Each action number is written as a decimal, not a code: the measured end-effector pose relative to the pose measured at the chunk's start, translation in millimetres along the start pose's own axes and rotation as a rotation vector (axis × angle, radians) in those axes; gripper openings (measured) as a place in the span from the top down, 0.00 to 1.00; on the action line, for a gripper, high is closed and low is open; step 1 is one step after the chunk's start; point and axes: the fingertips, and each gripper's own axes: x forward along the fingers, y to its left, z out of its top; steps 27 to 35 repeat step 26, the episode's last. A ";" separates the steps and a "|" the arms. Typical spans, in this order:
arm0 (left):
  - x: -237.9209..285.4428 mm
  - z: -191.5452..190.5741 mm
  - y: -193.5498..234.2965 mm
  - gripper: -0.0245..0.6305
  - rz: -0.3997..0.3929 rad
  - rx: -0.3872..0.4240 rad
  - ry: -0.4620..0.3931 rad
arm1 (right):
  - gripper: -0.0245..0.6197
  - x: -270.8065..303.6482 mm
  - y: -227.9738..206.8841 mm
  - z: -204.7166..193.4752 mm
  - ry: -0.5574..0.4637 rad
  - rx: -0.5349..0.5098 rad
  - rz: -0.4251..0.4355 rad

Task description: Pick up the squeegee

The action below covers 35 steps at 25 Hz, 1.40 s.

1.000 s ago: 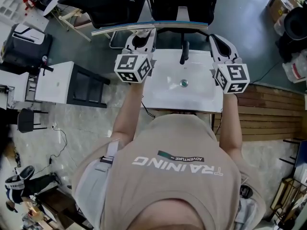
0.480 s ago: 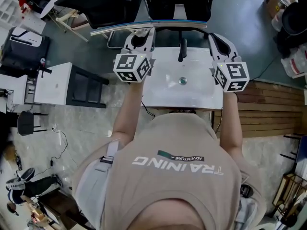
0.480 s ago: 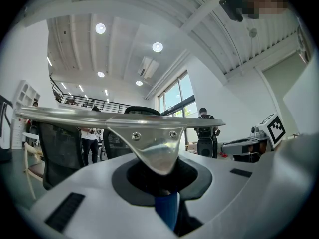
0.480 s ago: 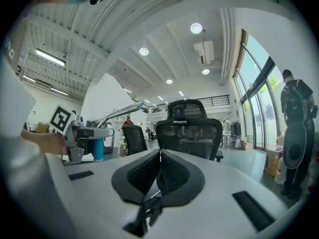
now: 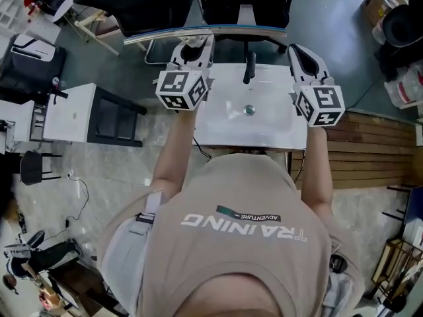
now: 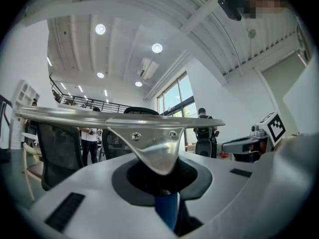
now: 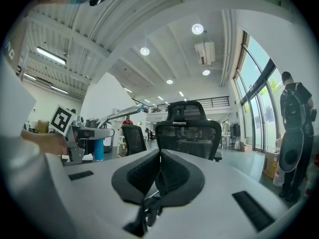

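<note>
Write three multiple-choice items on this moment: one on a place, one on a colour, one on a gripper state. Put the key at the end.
1. Where is the squeegee?
A. lying in the sink
B. in the left hand-held gripper
C. on the wooden planks

2. What colour is its handle?
A. red
B. yellow
C. blue

3. How do the jaws of the right hand-held gripper stand?
A. together, with nothing between them
B. wide apart
C. clamped on the tap

Key:
1 B: the left gripper view shows the squeegee's metal head with its two screws standing out from between that gripper's jaws.
2 C: a blue handle shows below the metal head.
3 A: the right gripper view shows the two black pads meeting along one line, with nothing held.
</note>
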 end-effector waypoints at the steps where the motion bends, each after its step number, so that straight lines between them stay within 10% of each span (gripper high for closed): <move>1: 0.5 -0.2 -0.2 0.85 -0.001 0.000 0.001 | 0.91 0.5 -0.3 0.2 0.002 -0.002 0.000; 35: 7.2 -2.3 6.5 0.86 0.011 -0.012 -0.002 | 0.91 16.8 1.2 -2.6 0.023 -0.041 0.025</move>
